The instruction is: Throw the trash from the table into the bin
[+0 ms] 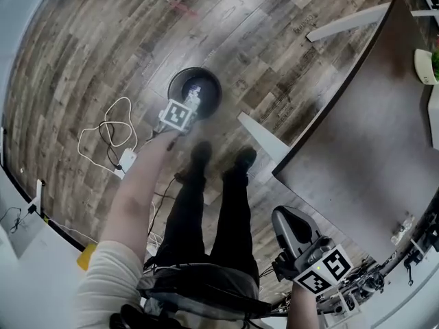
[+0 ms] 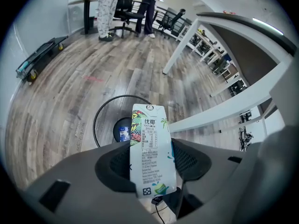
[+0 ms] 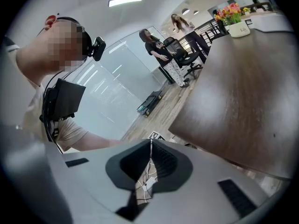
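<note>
In the head view the left gripper (image 1: 186, 107) is hanging over the round black bin (image 1: 171, 91), which is standing alone on the plank floor (image 1: 82, 53). The gripper is holding a drink carton (image 1: 195, 93) above the bin's opening. Open floor is lying all round the bin except toward the person's legs (image 1: 206, 204), where a looped white cable (image 1: 103, 137) is trailing near the bin's left side. The dark counter (image 1: 370, 142) is filling the right side, its near corner pointing toward the legs and its white leg (image 1: 264, 137) slanting down between that corner and the bin. The right gripper (image 1: 287, 221) is waiting low, just off the counter's near edge.

In the left gripper view the jaws are standing fairly wide and gripping the carton upright by its lower half; its top is crossing the bin's rim line. A small blue item (image 2: 124, 134) is lying at the bin's bottom. The white counter frame (image 2: 224, 111) is running close on the right, while bare floor is stretching away toward distant people (image 2: 107, 8).

In the right gripper view the jaws are pressing together with nothing between them. The counter's edge is sweeping past on the right, with flowers (image 3: 229, 14) sitting at its far end.
</note>
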`<state>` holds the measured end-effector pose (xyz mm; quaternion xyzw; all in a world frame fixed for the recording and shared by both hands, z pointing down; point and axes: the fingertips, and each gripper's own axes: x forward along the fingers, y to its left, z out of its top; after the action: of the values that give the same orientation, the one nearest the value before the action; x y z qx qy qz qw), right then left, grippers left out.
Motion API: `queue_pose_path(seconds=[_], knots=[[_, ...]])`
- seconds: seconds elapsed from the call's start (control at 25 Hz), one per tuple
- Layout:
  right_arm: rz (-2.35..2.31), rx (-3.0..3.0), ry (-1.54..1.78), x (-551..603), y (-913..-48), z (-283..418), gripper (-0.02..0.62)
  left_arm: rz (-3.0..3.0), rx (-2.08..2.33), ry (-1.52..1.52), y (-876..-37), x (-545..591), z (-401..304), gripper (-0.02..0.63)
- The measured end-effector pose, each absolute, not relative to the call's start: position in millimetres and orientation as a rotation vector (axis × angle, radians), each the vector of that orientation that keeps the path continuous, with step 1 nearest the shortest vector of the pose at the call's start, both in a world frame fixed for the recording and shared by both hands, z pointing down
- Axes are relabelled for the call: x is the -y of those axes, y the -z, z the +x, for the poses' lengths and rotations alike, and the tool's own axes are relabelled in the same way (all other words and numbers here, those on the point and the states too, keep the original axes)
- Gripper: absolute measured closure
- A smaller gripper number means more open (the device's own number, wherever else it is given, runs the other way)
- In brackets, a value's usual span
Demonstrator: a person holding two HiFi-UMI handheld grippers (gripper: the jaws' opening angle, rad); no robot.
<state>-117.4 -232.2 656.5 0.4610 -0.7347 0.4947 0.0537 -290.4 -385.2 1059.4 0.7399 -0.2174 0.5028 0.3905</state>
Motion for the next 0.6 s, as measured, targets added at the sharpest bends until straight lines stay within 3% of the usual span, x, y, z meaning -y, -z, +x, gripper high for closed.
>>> queue_pose_path(seconds=[0.24, 0.6], knots=[[1.399, 2.211, -1.546, 221, -667, -110, 0.575, 1.834, 0.613, -1.399, -1086, 391, -300, 0.382], [1.39, 2.213, -1.56, 224, -672, -110, 0.575, 1.884, 0.538, -1.233, -1079, 395, -281, 0.376]])
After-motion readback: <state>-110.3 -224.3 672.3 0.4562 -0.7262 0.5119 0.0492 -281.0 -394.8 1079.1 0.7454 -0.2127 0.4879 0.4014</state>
